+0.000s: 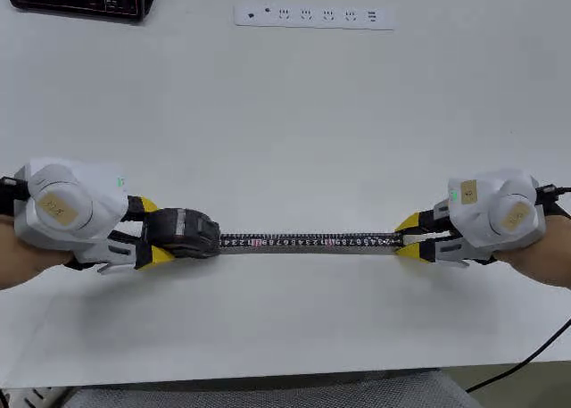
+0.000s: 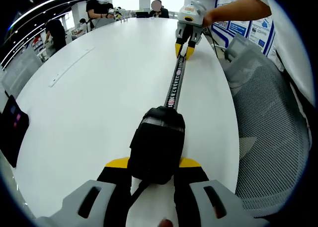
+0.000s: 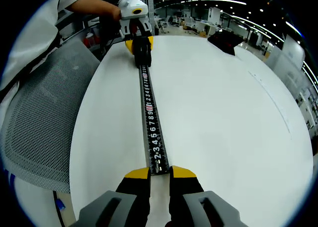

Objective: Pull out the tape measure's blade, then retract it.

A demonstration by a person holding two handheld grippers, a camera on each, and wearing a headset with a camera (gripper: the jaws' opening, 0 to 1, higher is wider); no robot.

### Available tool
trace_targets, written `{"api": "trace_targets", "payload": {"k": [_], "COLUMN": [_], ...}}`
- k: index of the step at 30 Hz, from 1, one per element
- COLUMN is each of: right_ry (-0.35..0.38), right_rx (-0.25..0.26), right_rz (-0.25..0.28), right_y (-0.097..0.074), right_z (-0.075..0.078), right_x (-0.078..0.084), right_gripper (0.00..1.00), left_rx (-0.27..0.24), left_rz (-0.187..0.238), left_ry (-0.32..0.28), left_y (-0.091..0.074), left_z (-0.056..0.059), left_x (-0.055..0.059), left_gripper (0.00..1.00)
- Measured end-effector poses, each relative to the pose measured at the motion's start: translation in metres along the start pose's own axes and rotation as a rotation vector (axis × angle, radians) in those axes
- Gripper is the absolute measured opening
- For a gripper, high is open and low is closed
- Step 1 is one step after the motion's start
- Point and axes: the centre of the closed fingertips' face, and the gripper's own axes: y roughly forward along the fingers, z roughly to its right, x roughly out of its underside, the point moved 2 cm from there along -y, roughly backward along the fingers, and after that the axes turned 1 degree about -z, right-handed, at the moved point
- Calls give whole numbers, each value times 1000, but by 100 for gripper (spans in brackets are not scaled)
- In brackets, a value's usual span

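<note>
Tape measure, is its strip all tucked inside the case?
No, the strip stretches out from the black case in the left tongs to the right tongs.

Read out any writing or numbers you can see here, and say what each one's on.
"2 3 4 5 6 7 8 9": on the blade, running from the right tongs towards the tape measure; the digits further along are too small to read.
Tan stickers on the left tongs and the right tongs: writing too blurred.
Power strip: marks too small.
Wall posters: unreadable.
</note>
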Motion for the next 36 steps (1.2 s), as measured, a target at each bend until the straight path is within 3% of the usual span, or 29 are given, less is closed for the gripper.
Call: {"api": "trace_targets", "payload": {"k": [11,36], "right_ry": [12,43], "right_rx": [-8,-16], "right_rz": [-14,-10], "right_y": [-1,-3], "right_z": [-2,-6], "right_x": [-3,-4], "right_gripper": [11,17], "left_rx": [-17,-53], "left_rz": [27,13], "left_ry": [17,7], "left_y": [-1,-1], "left_z": [0,0], "left_x": [0,0], "left_gripper": [28,29]}}
